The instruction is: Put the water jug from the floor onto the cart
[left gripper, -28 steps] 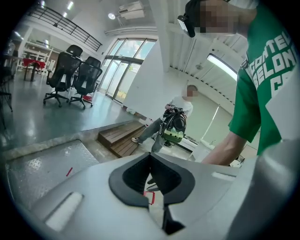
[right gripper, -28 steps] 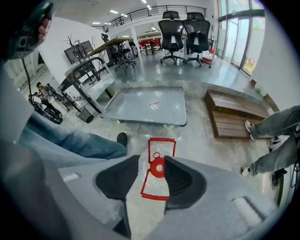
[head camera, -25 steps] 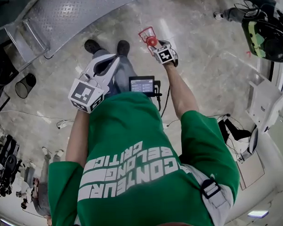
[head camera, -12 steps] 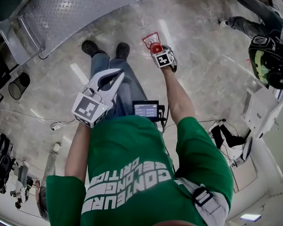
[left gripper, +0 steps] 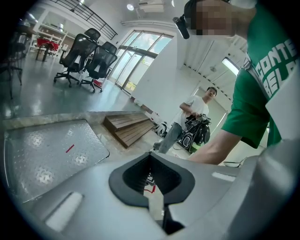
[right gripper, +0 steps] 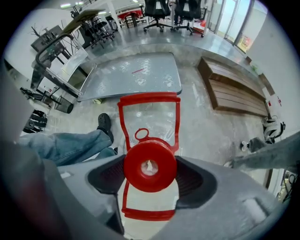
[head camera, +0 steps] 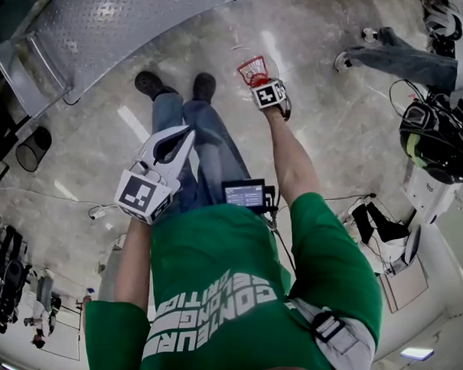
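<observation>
**Right gripper open around jug cap; jug on floor, off the cart**

Head view: the water jug point(head camera: 251, 66) stands on the floor point(head camera: 329, 138), at 3 o'clock of the person's shoes point(head camera: 203, 86). The right gripper point(head camera: 260, 79) is directly above it. The cart point(head camera: 110, 25) deck is at 11 o'clock of the frame, well apart from the jug.

Only the right gripper view shows the jaws.
- The red cap point(right gripper: 149, 159) sits dead centre between the pads, which flank it at 9 and 3 o'clock.
- The jaws are spread wide and have just been opening.
- I can't be sure at this angle whether a pad grazes the cap rim. It looks like no squeeze.

Jug axis:
- The long axis is vertical, with the cap up and pointing straight at the gripper camera.
- The clear body sits below the cap.
- The red handle frame point(right gripper: 149, 101) runs 12 to 6 o'clock in that view, with its 12 o'clock end toward the cart deck.

The left gripper view looks elsewhere.
- The cart deck is at 8 o'clock and the office chairs point(left gripper: 89, 56) are at 10 o'clock.
- A wooden step point(left gripper: 129, 127) is near centre, with a second person point(left gripper: 194, 112) at 3 o'clock of it.
- The left gripper point(left gripper: 151, 157) has its tips pressed together with nothing between them.

In the head view the left gripper hangs at 9 o'clock of the jeans point(head camera: 207, 151), well apart from the jug.
</observation>
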### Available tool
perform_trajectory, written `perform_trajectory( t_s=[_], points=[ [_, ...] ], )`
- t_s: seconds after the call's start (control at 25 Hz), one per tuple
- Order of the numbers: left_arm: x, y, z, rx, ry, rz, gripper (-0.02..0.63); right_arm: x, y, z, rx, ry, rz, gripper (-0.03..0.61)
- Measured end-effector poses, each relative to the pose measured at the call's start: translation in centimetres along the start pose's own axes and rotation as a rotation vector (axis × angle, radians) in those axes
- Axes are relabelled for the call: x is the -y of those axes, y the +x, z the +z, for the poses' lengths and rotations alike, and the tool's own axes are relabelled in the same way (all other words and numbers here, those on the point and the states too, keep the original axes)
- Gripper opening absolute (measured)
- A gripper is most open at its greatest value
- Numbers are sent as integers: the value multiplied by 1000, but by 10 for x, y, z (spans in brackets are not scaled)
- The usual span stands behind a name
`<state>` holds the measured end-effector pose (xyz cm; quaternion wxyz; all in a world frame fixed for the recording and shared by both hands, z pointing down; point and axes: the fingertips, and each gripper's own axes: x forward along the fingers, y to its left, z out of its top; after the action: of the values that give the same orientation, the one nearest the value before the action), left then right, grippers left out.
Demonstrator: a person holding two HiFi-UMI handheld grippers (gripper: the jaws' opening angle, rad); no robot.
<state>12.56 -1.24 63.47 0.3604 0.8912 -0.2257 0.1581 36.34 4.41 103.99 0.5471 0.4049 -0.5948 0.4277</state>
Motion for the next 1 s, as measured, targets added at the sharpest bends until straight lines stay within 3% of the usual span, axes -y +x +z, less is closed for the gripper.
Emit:
perform_trajectory(
  t_s=[0.24,0.64,0.84,1.0],
  points=[
    [0,13,-1,3,22,-7,15,10,-3,-1,6,15,3,298],
    [8,22,61,45,61,-80,15,30,-93,3,21,81,-28,298],
    [32,5,88,72,133,-104,15,29,-152,12,121,92,-18,298],
    [43,-11,108,111,130,-92,15,40,-209,34,260,63,-45,298]
  ],
)
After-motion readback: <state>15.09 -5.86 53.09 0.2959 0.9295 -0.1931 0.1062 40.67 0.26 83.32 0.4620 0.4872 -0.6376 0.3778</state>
